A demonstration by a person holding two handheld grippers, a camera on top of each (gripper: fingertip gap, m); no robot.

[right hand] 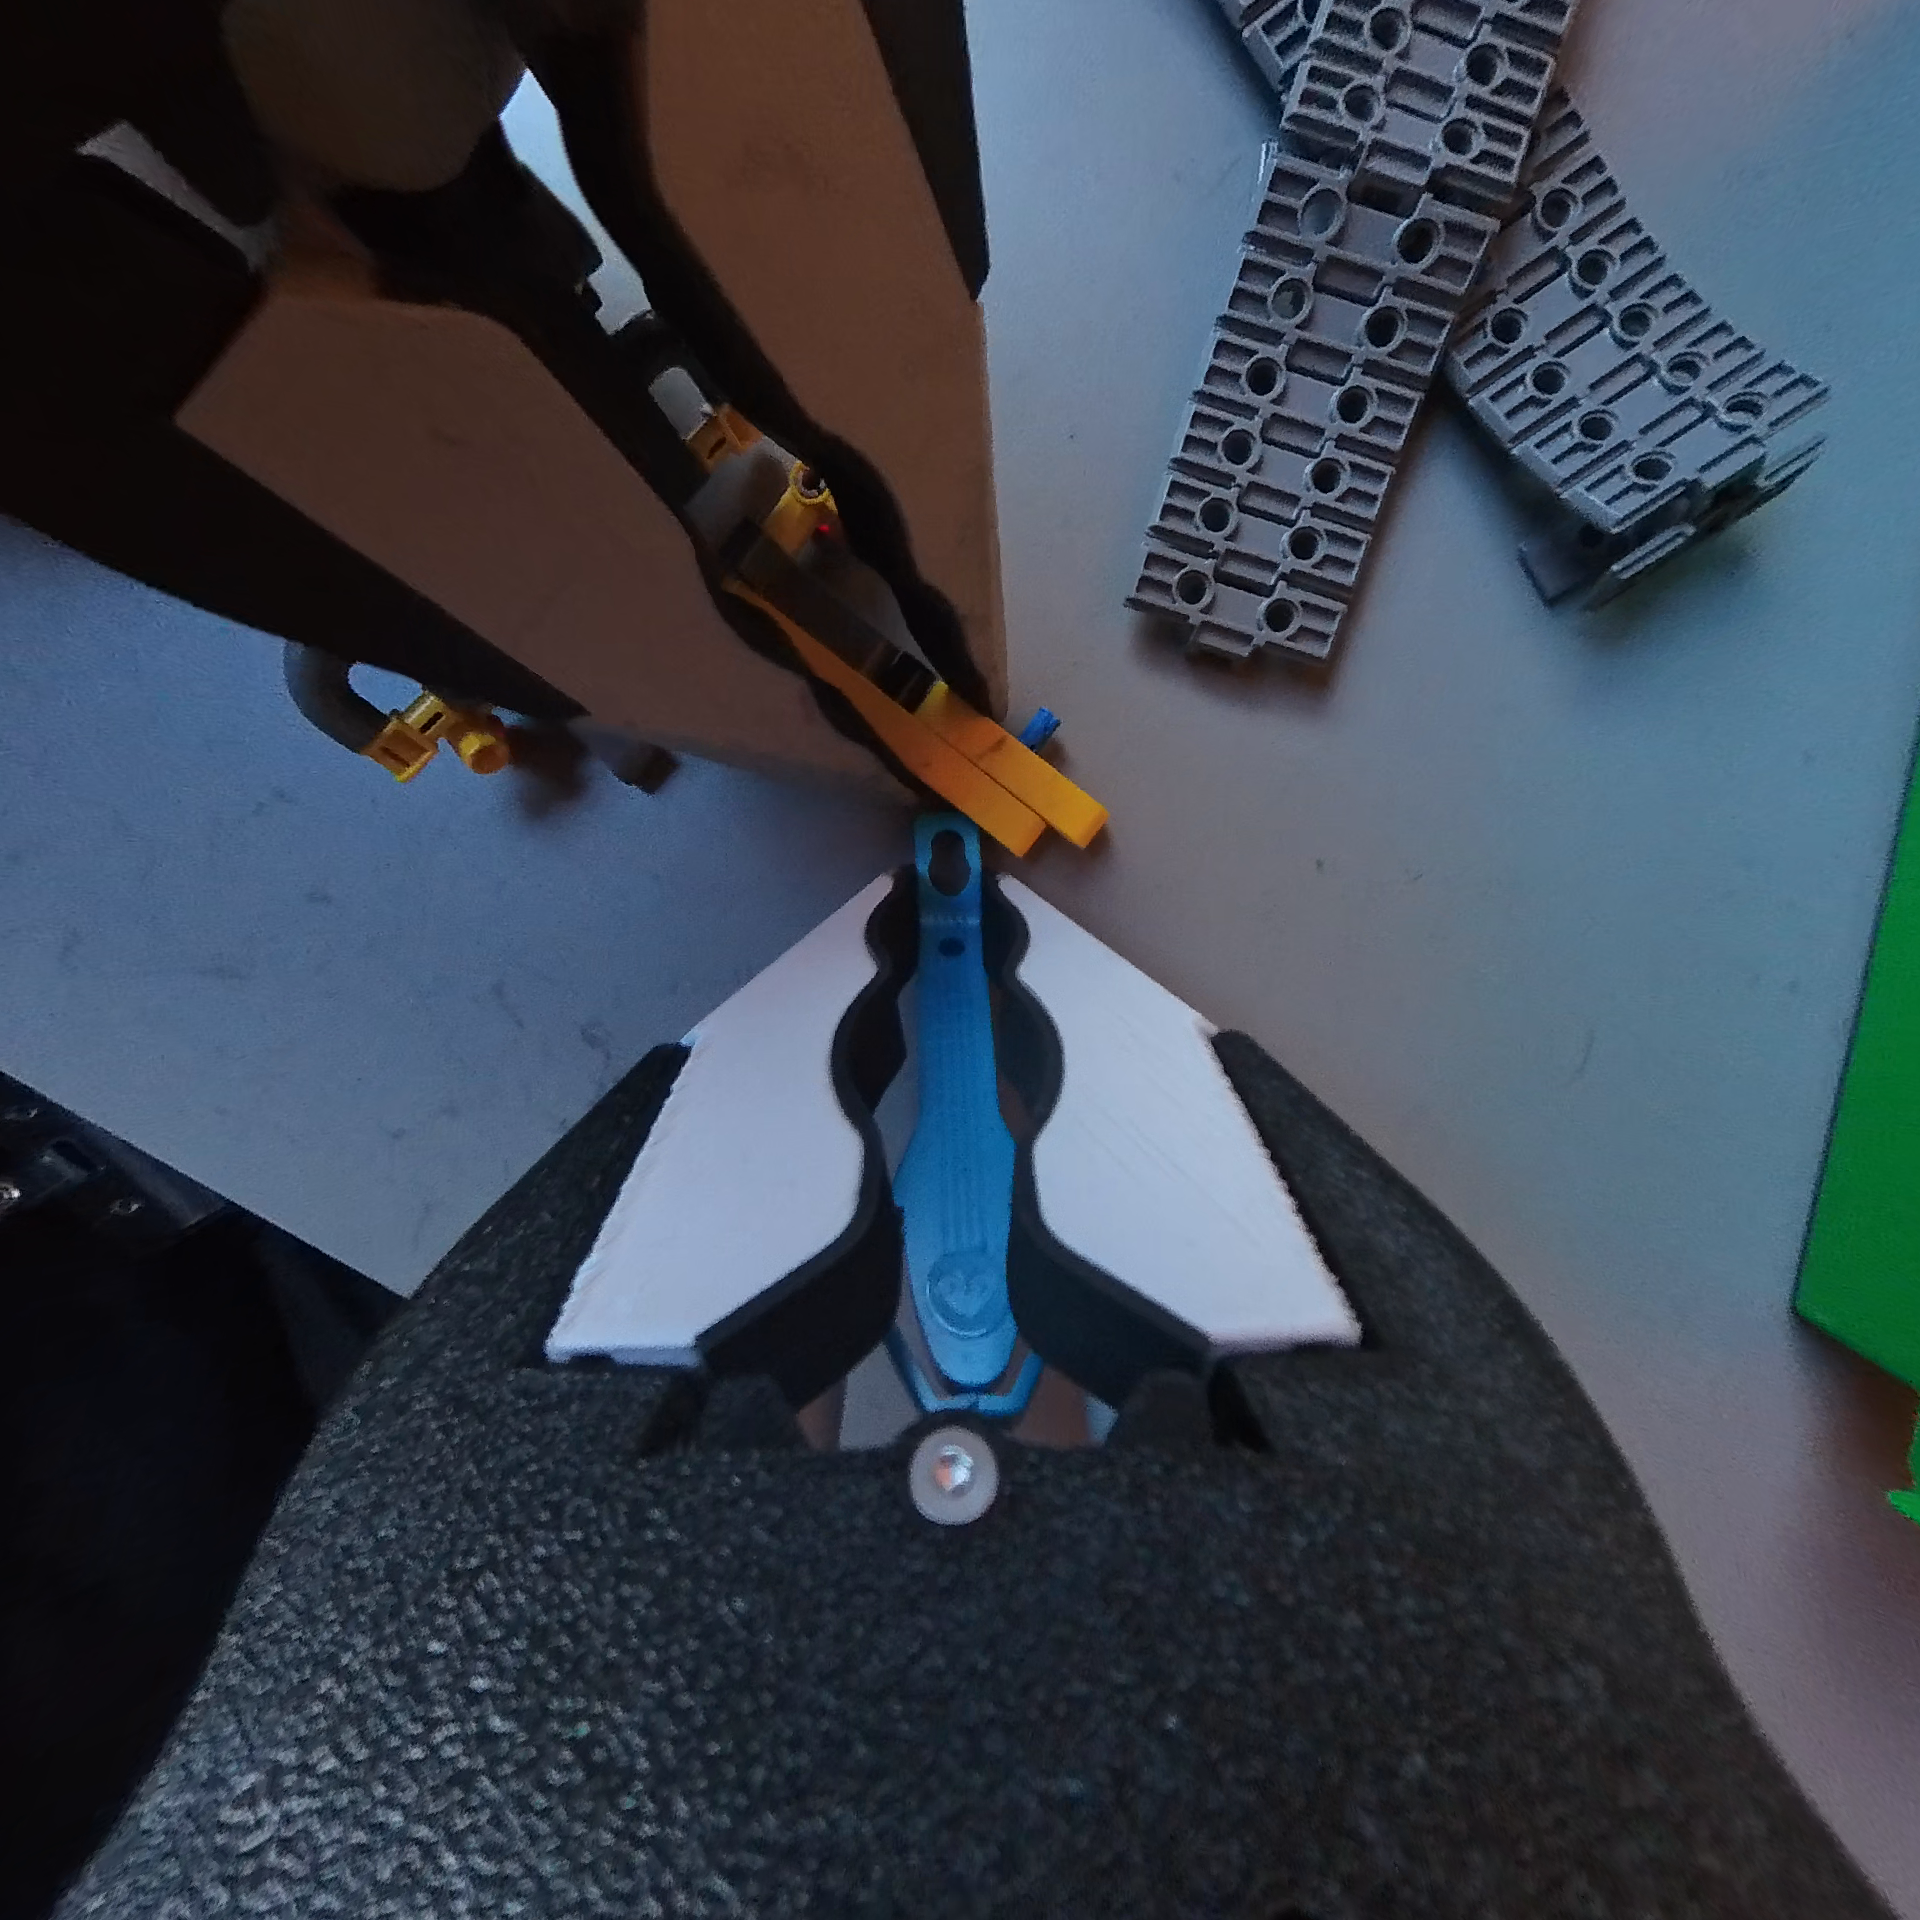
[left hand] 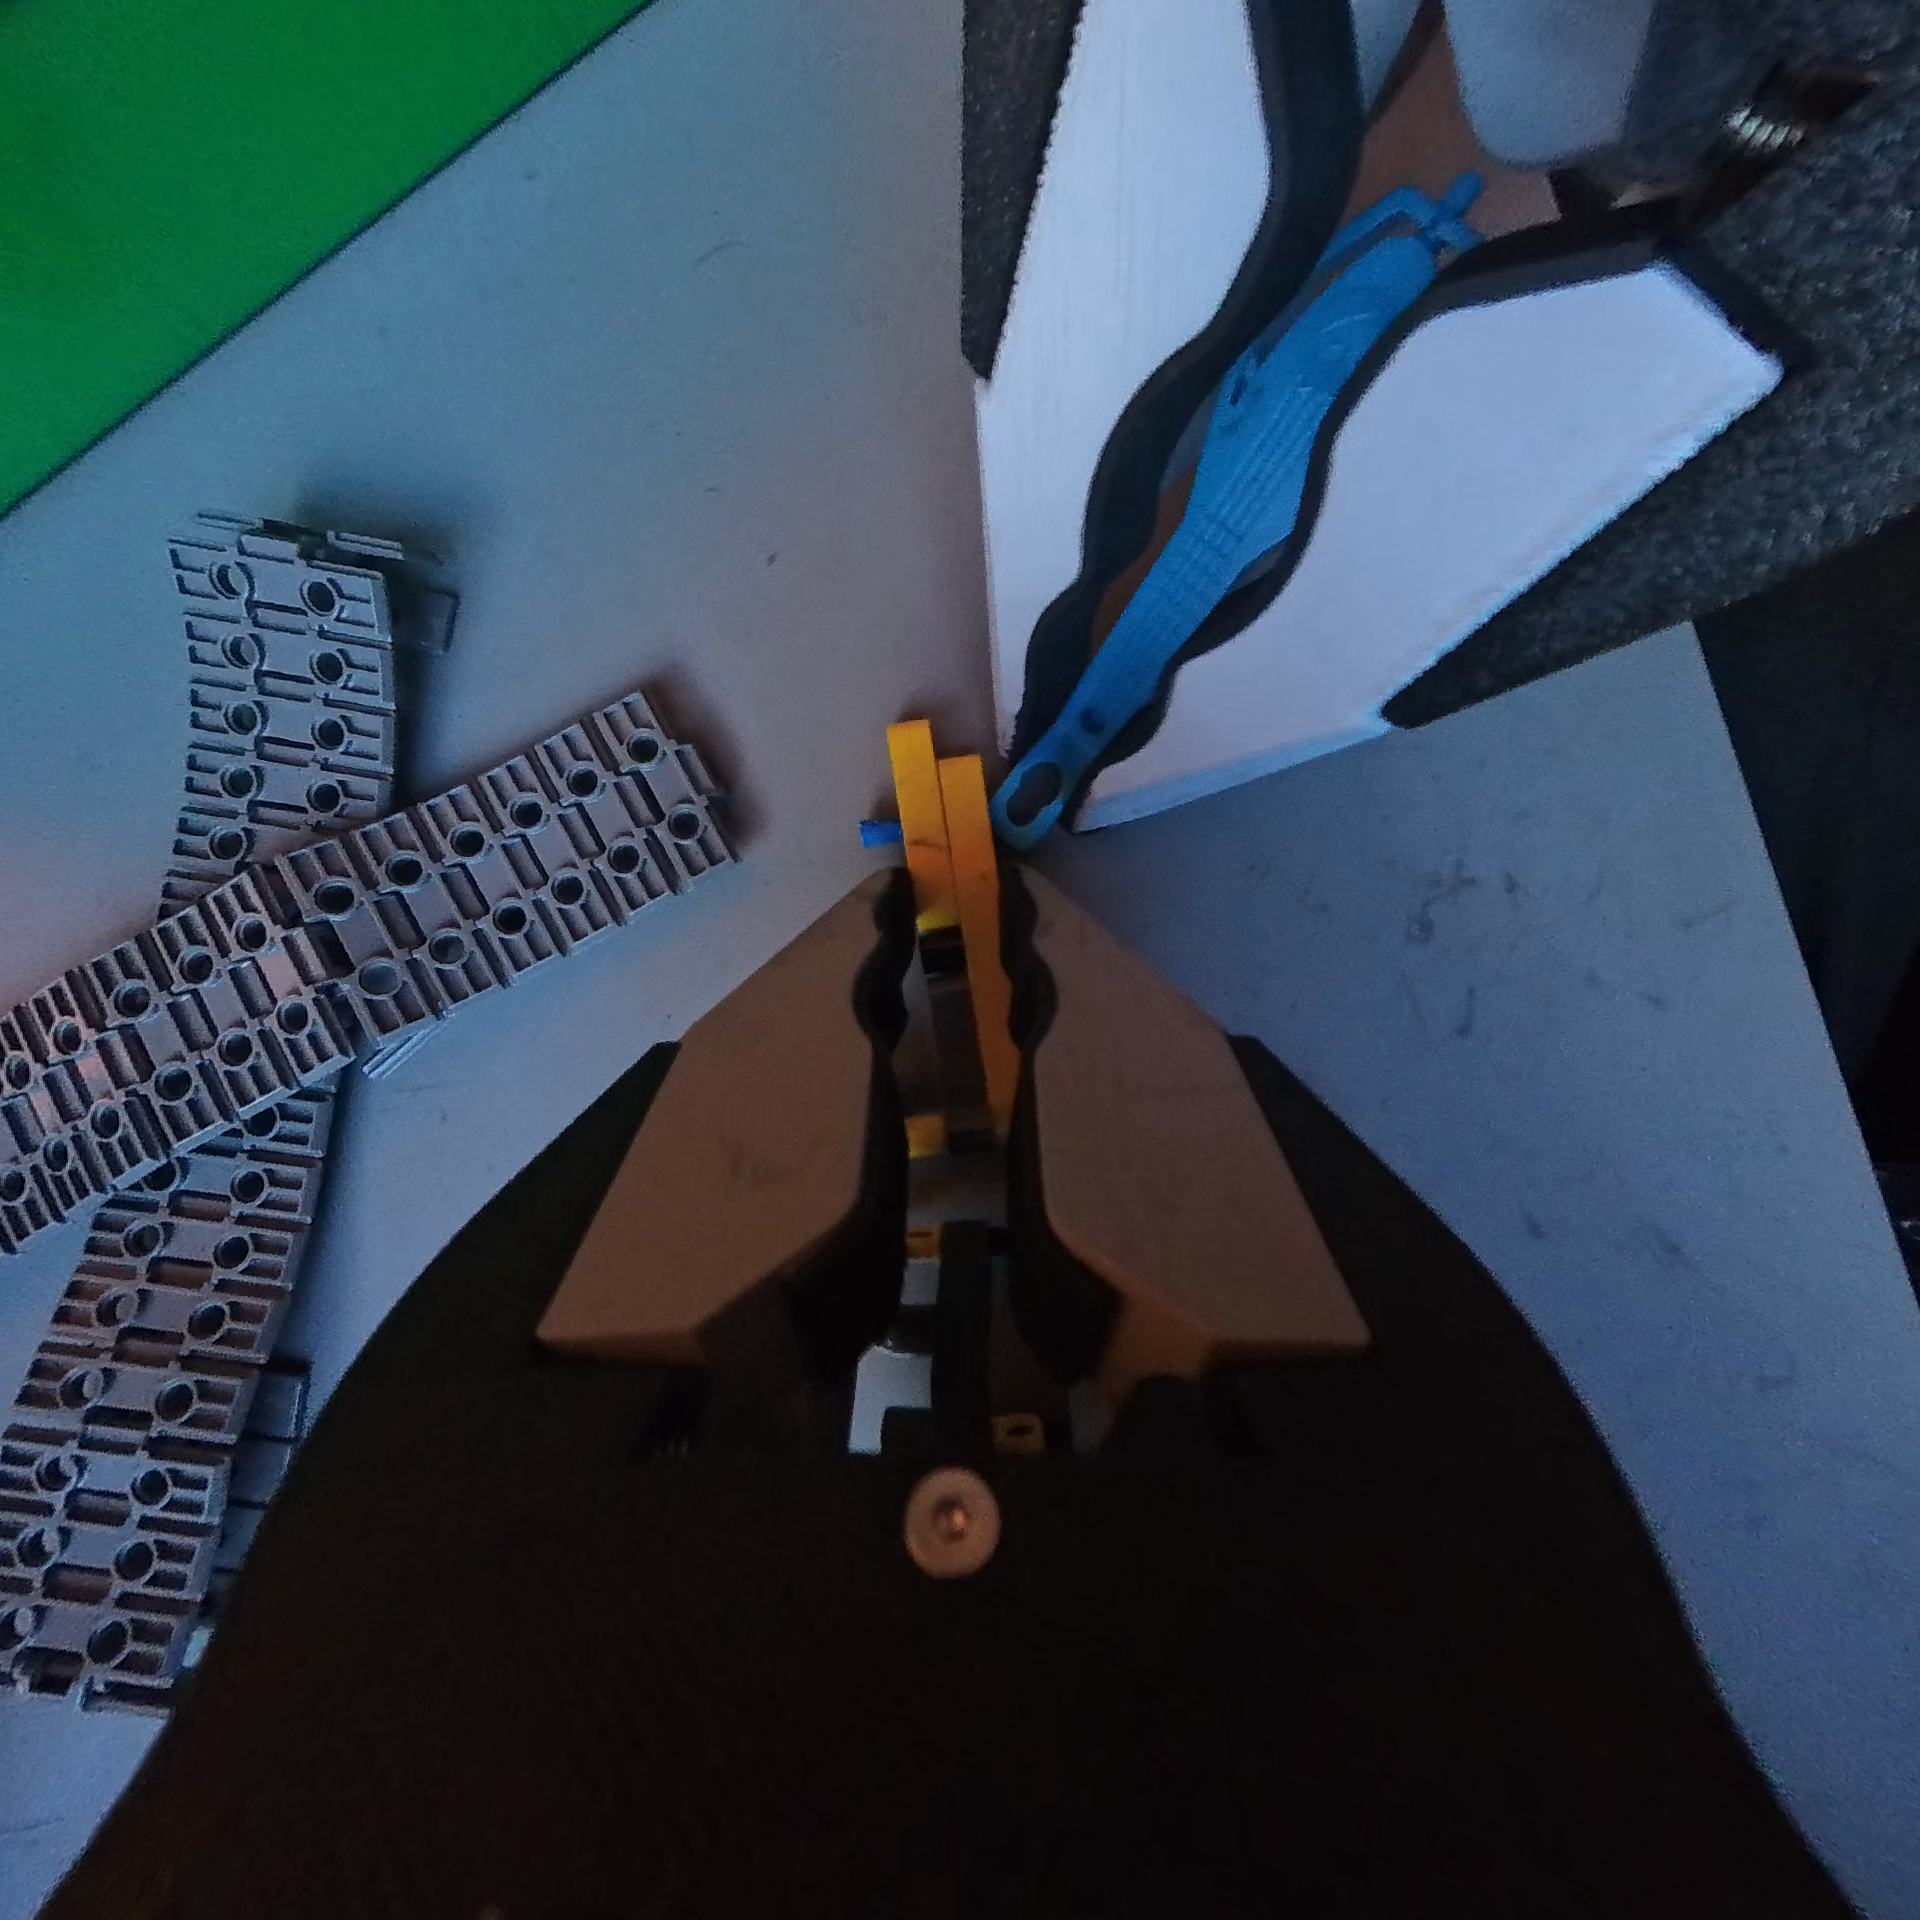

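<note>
My left gripper (left hand: 956, 883), with tan fingers, is shut on a yellow and grey toy-brick assembly (left hand: 961, 831); two yellow beams stick out past the fingertips, with a small blue pin (left hand: 878, 829) at their side. My right gripper (right hand: 948, 883), with white fingers, is shut on a blue brick-separator tool (right hand: 961, 1143). The tool's tip (right hand: 945, 847) touches the yellow beams (right hand: 1023, 779). The right gripper also shows in the left wrist view (left hand: 1039, 821), still holding the blue tool (left hand: 1247, 457). The left gripper also shows in the right wrist view (right hand: 935, 748).
Grey toy track-link strips (left hand: 312, 914) lie crossed on the pale table at my left; they also show in the right wrist view (right hand: 1382, 312). A green board (left hand: 208, 187) lies at the far edge (right hand: 1870, 1143). Loose yellow and grey parts (right hand: 436, 732) lie behind the left gripper. My left and right fingertips are right by each other.
</note>
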